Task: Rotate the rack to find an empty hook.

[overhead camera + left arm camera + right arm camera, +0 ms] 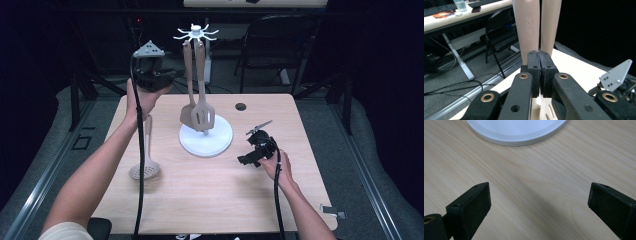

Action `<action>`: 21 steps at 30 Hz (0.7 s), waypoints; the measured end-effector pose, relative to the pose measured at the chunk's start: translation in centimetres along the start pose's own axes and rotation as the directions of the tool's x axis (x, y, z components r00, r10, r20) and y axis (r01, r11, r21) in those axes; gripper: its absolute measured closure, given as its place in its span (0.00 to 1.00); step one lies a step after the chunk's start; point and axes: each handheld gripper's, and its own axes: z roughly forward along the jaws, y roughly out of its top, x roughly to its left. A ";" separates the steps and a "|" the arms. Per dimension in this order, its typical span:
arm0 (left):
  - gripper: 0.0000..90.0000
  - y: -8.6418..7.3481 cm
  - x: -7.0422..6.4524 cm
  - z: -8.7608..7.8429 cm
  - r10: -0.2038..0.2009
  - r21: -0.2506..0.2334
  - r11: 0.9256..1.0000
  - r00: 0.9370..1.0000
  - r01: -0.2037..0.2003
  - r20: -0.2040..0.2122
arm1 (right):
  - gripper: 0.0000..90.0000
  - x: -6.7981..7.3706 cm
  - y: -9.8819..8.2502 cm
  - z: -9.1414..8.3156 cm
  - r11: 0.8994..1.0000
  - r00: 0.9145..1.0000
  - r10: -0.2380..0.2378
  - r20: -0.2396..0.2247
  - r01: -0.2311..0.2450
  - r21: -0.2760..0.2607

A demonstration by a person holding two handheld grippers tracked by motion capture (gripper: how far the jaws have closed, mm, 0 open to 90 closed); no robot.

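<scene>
At frame centre, the white rack (205, 135) is holding two beige spatulas (198, 116). My left gripper (539, 53) is sitting closed, empty; right gripper (539, 200) is gaping, empty.

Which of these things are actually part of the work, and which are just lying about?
In use: white hook stand; two beige spatulas hanging on it; beige slotted spoon on the wooden table; left gripper.
Lying about: black folding chair; small metal clip.

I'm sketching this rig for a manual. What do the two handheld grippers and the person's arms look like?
Both are black. The left gripper has flat blocky jaws on link arms with brass-ringed pivots; the right gripper has square matte pads. Each carries a grey three-cornered plate and trails a black cable. The forearms are bare, with a pale short sleeve on the left.
</scene>
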 end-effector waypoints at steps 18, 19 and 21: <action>1.00 3.7 0.6 -0.4 0.034 -0.040 0.999 0.996 -0.037 -0.080 | 0.06 0.1 -0.1 0.2 1.000 1.000 0.000 -0.001 0.000 0.016; 1.00 3.8 0.7 -0.4 0.035 -0.038 0.999 0.996 -0.039 -0.087 | 0.06 0.1 -0.1 0.2 1.000 1.000 0.000 -0.001 0.000 0.016; 1.00 4.0 1.0 -0.5 0.029 -0.044 0.998 0.995 -0.034 -0.100 | 0.06 0.1 -0.1 0.2 1.000 1.000 0.000 -0.001 0.000 0.017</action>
